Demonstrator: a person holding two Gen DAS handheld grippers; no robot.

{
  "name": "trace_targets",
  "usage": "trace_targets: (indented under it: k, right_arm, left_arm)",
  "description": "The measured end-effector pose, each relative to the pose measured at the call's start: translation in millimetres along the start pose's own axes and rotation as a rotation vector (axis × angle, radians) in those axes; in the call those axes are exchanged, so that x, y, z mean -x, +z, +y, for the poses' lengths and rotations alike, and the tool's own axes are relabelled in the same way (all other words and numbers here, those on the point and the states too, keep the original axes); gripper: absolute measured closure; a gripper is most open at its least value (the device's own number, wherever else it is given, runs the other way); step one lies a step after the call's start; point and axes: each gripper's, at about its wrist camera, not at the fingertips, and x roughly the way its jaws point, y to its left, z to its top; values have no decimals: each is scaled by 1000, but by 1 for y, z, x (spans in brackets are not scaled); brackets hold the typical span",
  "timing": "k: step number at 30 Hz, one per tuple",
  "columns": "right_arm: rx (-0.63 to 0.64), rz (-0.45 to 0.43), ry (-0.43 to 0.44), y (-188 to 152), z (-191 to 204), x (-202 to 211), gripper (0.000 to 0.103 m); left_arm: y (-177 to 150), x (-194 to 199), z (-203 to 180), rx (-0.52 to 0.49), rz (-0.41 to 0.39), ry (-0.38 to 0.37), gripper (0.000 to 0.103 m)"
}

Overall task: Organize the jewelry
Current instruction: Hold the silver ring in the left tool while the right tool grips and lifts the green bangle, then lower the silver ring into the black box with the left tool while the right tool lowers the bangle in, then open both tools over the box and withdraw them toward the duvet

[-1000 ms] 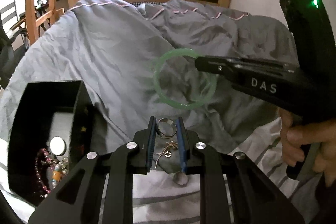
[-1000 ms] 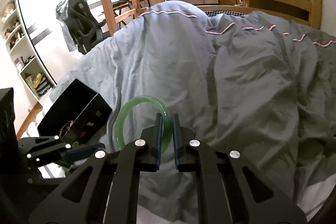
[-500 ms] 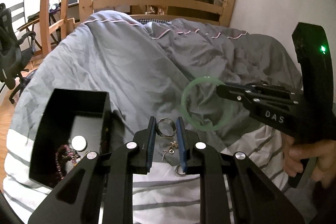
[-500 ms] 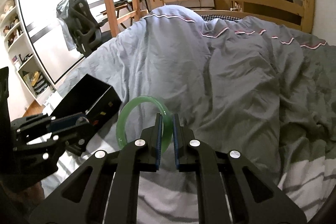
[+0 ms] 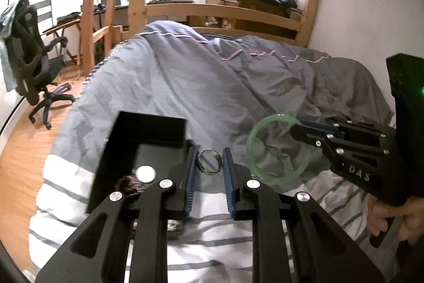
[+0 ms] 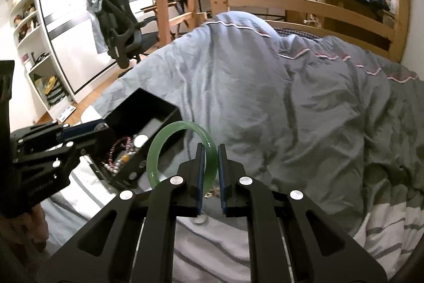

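Both grippers are loaded and in the air over the bed. Left gripper [image 5: 210,163] is clamped across a metal ring [image 5: 210,161], pads pressing on its two sides. Right gripper [image 6: 211,166] is pinched on the rim of a green bangle [image 6: 169,142], which stands upright on edge and sticks out left of the fingers.

Key relation: the black box [image 5: 148,129] sits on the grey duvet [image 5: 212,86], open side up, left of both loads. The ring is just beside the box's right wall, so the left gripper is clearly nearer. The bangle is well right of the ring in the left view; in the right view it overlaps the box's near corner, but I can't tell depth from that.

Inside the box: a pink bead string [image 6: 116,153] and a round white piece [image 5: 145,173]; the rest is dark.

Hidden: left gripper blocks the box's near right corner. Something small and gold lies under the right fingers, too obscured to name. Frames are slightly blurred.
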Motion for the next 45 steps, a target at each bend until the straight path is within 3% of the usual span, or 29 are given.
trace_targets:
  k: [8, 16, 30, 38, 40, 41, 42, 43, 44, 45]
  right_arm:
    - [48, 16, 30, 5, 38, -15, 93]
    - [73, 31, 55, 15, 71, -40, 93]
    - [104, 76, 102, 17, 104, -87, 92]
    - [57, 98, 162, 11, 99, -95, 88]
    - [40, 76, 163, 16, 93, -87, 87]
    - [36, 69, 160, 17, 90, -85, 78]
    - [26, 46, 141, 21, 85, -76, 62]
    - [19, 29, 130, 22, 80, -71, 52]
    - [9, 8, 118, 24, 75, -63, 38]
    - [4, -16, 104, 26, 67, -52, 33]
  left_arm:
    - [3, 12, 40, 52, -10, 27, 84]
    - [-3, 7, 75, 88, 28, 46, 84]
    - [-13, -16, 101, 148, 102, 41, 84]
    - [-12, -17, 104, 161, 99, 61, 83]
    - [-12, -16, 104, 164, 95, 65, 73]
    - [-12, -16, 103, 162, 93, 69, 68]
    - [-12, -16, 102, 160, 87, 79, 54]
    - [-11, -13, 101, 162, 73, 93, 36]
    - [-11, -11, 101, 163, 61, 101, 28]
    - [-10, -6, 99, 164, 36, 112, 24]
